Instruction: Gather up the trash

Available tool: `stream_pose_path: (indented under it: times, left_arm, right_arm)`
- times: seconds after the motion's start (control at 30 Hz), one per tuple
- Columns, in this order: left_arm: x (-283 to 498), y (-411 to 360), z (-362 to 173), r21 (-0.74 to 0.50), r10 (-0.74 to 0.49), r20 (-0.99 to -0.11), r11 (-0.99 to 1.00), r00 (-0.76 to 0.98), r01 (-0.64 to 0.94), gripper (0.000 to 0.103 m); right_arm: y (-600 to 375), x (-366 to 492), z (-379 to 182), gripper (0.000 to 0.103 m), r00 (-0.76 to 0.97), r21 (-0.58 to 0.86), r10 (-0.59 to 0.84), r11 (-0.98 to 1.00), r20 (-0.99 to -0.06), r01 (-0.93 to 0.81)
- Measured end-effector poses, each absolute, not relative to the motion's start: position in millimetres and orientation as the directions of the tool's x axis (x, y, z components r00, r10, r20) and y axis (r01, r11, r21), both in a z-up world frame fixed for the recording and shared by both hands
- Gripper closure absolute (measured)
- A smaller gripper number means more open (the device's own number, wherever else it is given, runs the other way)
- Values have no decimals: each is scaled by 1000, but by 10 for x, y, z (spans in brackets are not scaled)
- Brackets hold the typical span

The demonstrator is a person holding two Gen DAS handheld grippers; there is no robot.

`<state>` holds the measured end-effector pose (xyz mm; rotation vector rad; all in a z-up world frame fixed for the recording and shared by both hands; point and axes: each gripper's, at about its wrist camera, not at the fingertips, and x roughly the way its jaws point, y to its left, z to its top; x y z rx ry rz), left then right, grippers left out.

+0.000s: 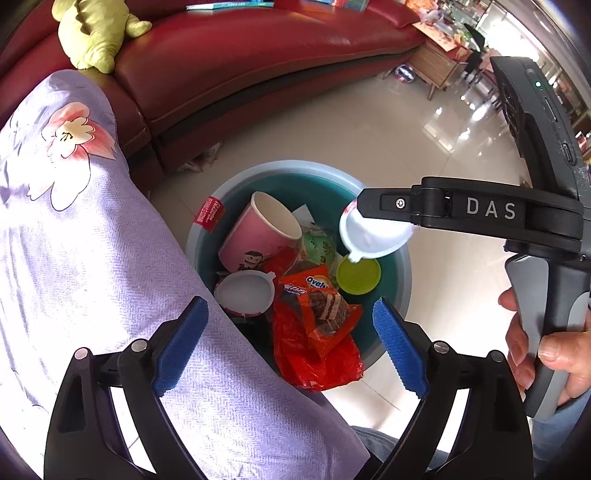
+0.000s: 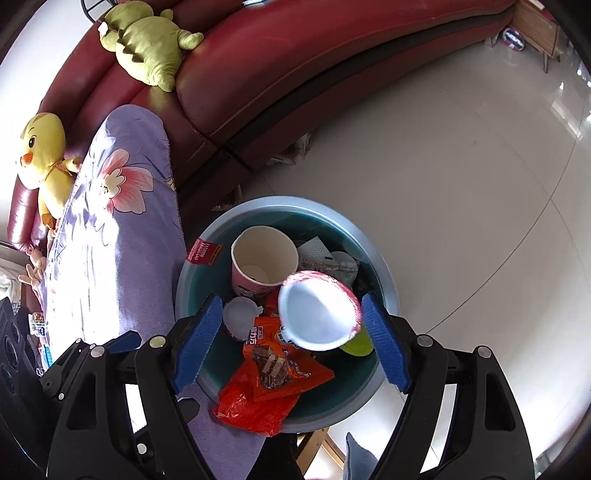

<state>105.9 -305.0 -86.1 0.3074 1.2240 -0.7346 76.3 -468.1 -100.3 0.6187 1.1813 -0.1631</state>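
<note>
A teal bin (image 1: 395,266) (image 2: 207,258) on the floor holds a pink paper cup (image 1: 258,236) (image 2: 264,264), an orange snack wrapper (image 1: 321,310) (image 2: 280,365), a red plastic bag (image 1: 314,358) (image 2: 251,410), a green lid (image 1: 360,275) and a white cup (image 1: 245,293) (image 2: 240,317). My right gripper (image 2: 291,336) is open above the bin; a white yogurt cup (image 2: 317,310) (image 1: 373,236) tilts between its blue pads, touching the right pad (image 2: 384,343). My left gripper (image 1: 291,343) is open and empty above the bin's near edge.
A lilac flowered cloth (image 1: 92,240) (image 2: 110,229) covers a surface left of the bin. A red sofa (image 1: 240,62) (image 2: 295,66) with a green plush (image 1: 96,29) (image 2: 147,44) and a yellow plush (image 2: 44,155) curves behind. Tiled floor (image 2: 461,184) lies right.
</note>
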Motion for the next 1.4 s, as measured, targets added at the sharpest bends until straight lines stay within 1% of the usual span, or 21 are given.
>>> stream_pose_path:
  times: [0.17,0.23,0.43,0.57,0.6,0.63,0.67,0.77,0.87,0.93,1.23,1.4]
  left_arm:
    - [1034,-3024,-844,-172,-349,-925,734,147,657,11]
    - [1018,-3009,-829,-175,-352,-924,734,148,656,11]
    - [954,-2935,-739,-175,-362,-918,735,161,655,11]
    - [881,-2856,-633,-168,-370,-910,741,187,650,7]
    - [860,-2834,-603,-167,-373,-908,742,192,650,7]
    - [840,-2811,-573,-167,-375,-906,742,196,649,6]
    - [820,-2785,-544,-166,-377,-904,742,200,649,6]
    - [755,-2710,-461,-159,-379,-900,747,216,646,5]
    - [699,-2626,-390,-145,-372,-896,760,242,634,4]
    - [672,-2576,-361,-130,-357,-898,772,256,622,4]
    - [491,-2313,-180,-96,-335,-884,812,325,576,4]
    - [415,-2202,-178,-93,-317,-885,838,341,537,4]
  right_arm:
    - [-4685,708,-997,29,380,356,186,820,-906,447]
    - [-4687,673,-982,25,377,352,182,819,-908,453]
    - [-4654,543,-870,21,385,338,161,824,-909,454]
    - [-4596,452,-748,20,397,323,139,835,-907,446]
    - [-4578,431,-715,20,400,321,135,837,-906,443]
    - [-4562,410,-685,16,403,319,134,840,-905,439]
    - [-4543,388,-652,15,408,319,132,842,-903,434]
    - [-4472,307,-549,15,419,311,121,852,-900,421]
    - [-4418,217,-469,14,426,321,133,855,-895,407]
    - [-4391,162,-427,10,429,327,141,857,-892,398]
    - [-4178,-153,-235,10,441,265,96,902,-892,341]
    - [-4053,-343,-162,10,463,212,48,927,-885,308]
